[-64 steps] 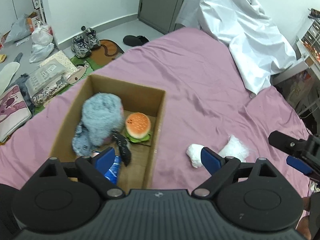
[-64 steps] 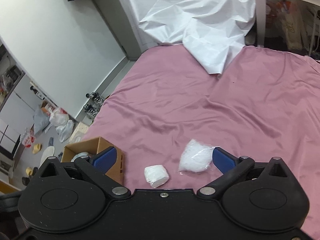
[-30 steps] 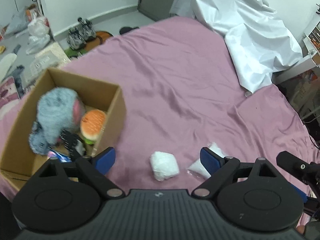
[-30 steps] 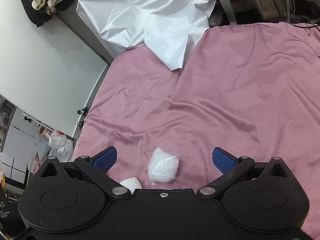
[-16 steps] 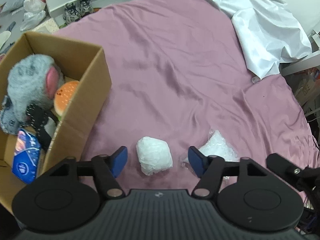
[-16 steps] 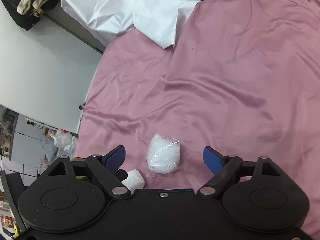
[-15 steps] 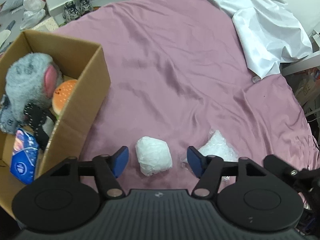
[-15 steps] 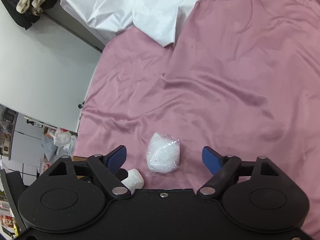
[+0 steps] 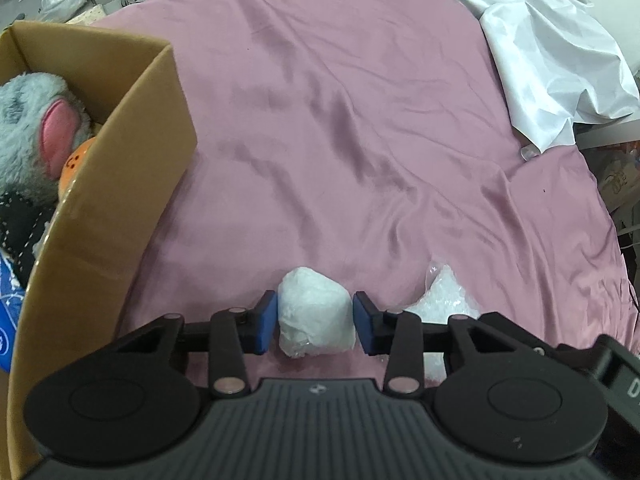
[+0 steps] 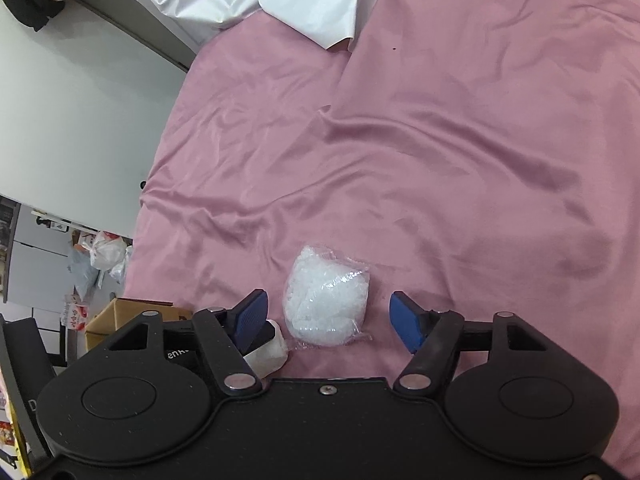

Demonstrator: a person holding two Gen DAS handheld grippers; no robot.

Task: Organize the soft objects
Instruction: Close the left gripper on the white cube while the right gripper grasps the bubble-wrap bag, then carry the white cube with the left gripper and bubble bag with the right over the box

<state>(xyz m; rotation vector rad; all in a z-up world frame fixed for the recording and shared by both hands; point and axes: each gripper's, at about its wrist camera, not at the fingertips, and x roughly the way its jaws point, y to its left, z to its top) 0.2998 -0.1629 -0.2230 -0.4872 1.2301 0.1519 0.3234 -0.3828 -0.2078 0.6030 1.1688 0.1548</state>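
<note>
On the pink bedsheet point(image 9: 360, 140), the left hand-held gripper point(image 9: 315, 322) clamps a white wad point(image 9: 316, 320); the right hand-held gripper point(image 10: 326, 318) gapes around a crinkly bag point(image 10: 326, 298).

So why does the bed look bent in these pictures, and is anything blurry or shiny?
Left wrist view: the fisheye lens bows the pink bedsheet into a dome and leans the cardboard box; the white wad between the left tongs is sharp. Right wrist view: same curving, soft sheen on the sheet folds, small glints on the clear plastic bag.
</note>
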